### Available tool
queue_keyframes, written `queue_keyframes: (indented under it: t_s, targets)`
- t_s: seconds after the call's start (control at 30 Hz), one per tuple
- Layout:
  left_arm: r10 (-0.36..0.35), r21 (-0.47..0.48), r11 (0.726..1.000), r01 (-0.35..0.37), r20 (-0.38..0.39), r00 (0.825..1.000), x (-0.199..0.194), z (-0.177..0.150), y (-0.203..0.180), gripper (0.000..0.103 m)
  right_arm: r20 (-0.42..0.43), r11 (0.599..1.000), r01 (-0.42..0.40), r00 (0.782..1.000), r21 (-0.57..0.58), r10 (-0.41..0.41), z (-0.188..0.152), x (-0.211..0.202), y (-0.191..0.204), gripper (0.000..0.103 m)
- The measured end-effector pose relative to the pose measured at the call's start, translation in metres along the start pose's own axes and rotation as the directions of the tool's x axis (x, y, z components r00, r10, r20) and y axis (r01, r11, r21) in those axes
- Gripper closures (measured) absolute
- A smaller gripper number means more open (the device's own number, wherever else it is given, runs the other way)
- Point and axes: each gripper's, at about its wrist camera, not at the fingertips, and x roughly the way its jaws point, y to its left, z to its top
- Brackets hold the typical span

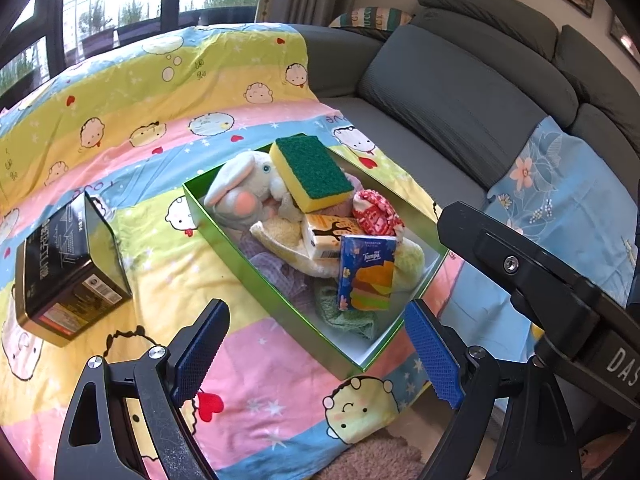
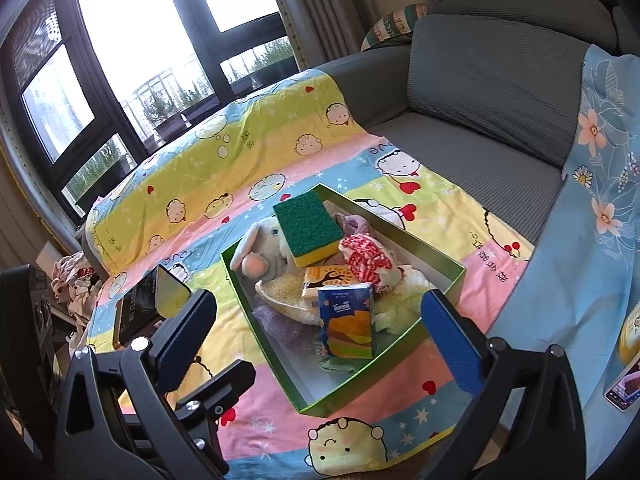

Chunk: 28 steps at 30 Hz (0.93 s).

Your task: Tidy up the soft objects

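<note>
A green box (image 1: 208,224) (image 2: 276,352) lies on the cartoon bedsheet, filled with soft things. A yellow sponge with a green scouring face (image 1: 312,172) (image 2: 308,228) tops the pile, beside a grey plush elephant (image 1: 244,192) (image 2: 260,256). A red-and-white knitted item (image 1: 376,212) (image 2: 366,260), an orange tissue pack (image 1: 332,236) (image 2: 326,278), a blue Tempo tissue pack (image 1: 366,276) (image 2: 348,326) standing upright, and towels lie there too. My left gripper (image 1: 316,354) hovers open before the box's near corner, holding nothing. My right gripper (image 2: 320,340) is open and empty, near the box's front.
A black tin (image 1: 68,268) (image 2: 148,304) lies on the sheet left of the box. The grey sofa (image 1: 460,96) (image 2: 480,88) runs to the right, draped with a blue floral cloth (image 1: 560,184) (image 2: 592,216). A phone (image 2: 624,388) rests at the far right. The right gripper's body (image 1: 540,276) stands beside the box.
</note>
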Motion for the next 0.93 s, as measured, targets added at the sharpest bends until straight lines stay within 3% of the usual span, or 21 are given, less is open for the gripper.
queue_keyframes:
  t_s: [0.93]
  targets:
    - [-0.023,-0.010,1.000,0.022,-0.014,1.000,-0.0003,-0.0047,-0.0004,0.013,-0.004,0.998,0.050,0.999,0.028,-0.049,-0.0044,-0.0037,-0.0053,0.001]
